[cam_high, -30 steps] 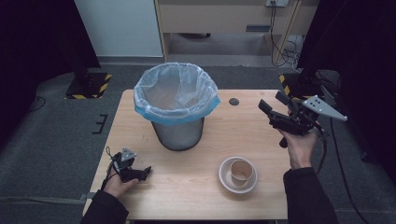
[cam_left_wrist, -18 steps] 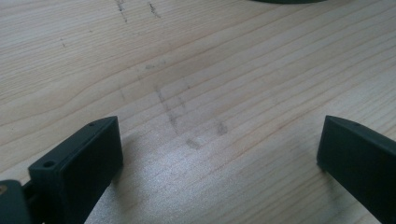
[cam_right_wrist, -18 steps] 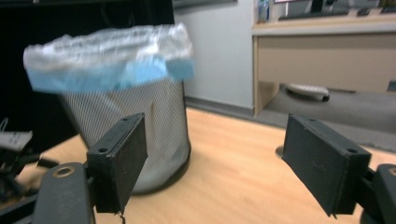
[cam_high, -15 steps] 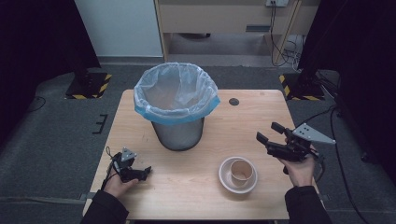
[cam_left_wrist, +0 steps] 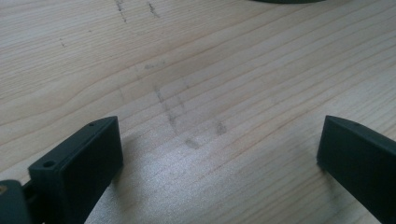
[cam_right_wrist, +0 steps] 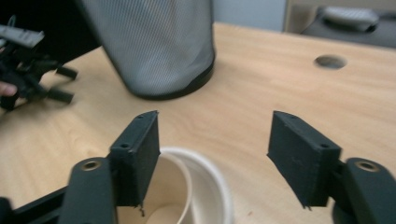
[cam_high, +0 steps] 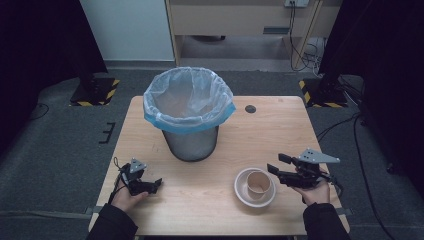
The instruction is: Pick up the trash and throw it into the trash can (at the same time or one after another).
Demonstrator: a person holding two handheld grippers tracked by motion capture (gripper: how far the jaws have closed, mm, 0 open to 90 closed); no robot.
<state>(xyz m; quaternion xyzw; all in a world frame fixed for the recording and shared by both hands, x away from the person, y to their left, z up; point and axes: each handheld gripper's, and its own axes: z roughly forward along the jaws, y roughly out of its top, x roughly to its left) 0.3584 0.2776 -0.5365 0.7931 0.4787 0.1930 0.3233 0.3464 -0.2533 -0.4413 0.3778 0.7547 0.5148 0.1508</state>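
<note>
A wooden table carries a mesh bin lined with a bag; the right gripper view cuts off its top. The white bowl near the front edge holds a paper cup, partly hidden by a jaw there. The right gripper, jaws just closing yet apart, hangs beside the bowl's rim. The left gripper rests wide open on bare wood.

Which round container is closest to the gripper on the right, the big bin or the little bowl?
The white bowl with the paper cup inside; the right gripper reaches beside it. The bin stands farther back.
</note>
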